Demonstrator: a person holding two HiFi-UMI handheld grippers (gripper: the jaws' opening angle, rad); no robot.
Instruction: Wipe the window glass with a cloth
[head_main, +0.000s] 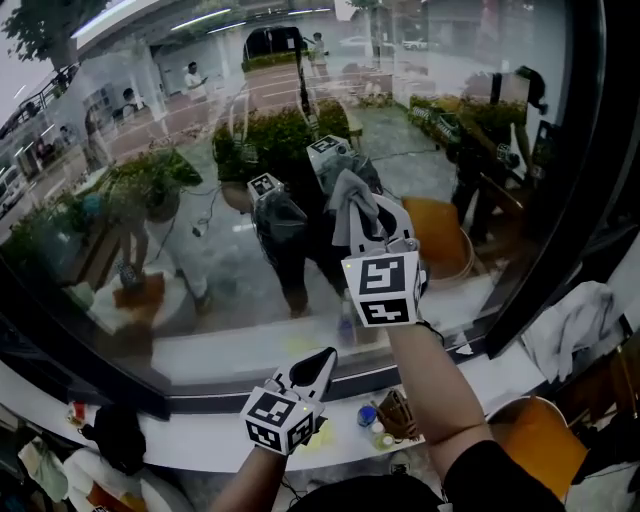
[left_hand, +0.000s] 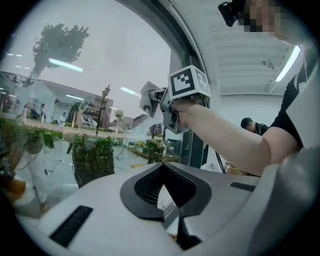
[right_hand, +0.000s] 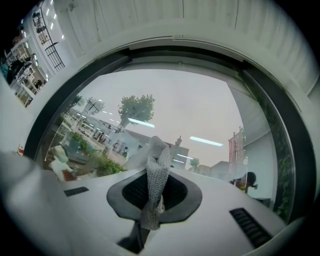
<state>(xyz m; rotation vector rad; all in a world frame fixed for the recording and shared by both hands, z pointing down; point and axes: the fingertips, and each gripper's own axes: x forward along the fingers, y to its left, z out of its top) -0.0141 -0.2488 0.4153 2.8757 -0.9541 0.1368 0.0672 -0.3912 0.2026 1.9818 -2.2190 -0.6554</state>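
The window glass fills most of the head view and mirrors the room and both grippers. My right gripper is raised in front of the pane and is shut on a grey cloth, which bunches out above the jaws, close to the glass. In the right gripper view the cloth stands pinched between the right gripper's dark pads, with the glass just ahead. My left gripper hangs lower, near the bottom frame, shut and holding nothing. The left gripper looks up at the right gripper and the cloth.
A dark window frame curves down the right side. Below the glass runs a white sill with small bottles. A white garment drapes over a chair at the right. A person stands in the background indoors.
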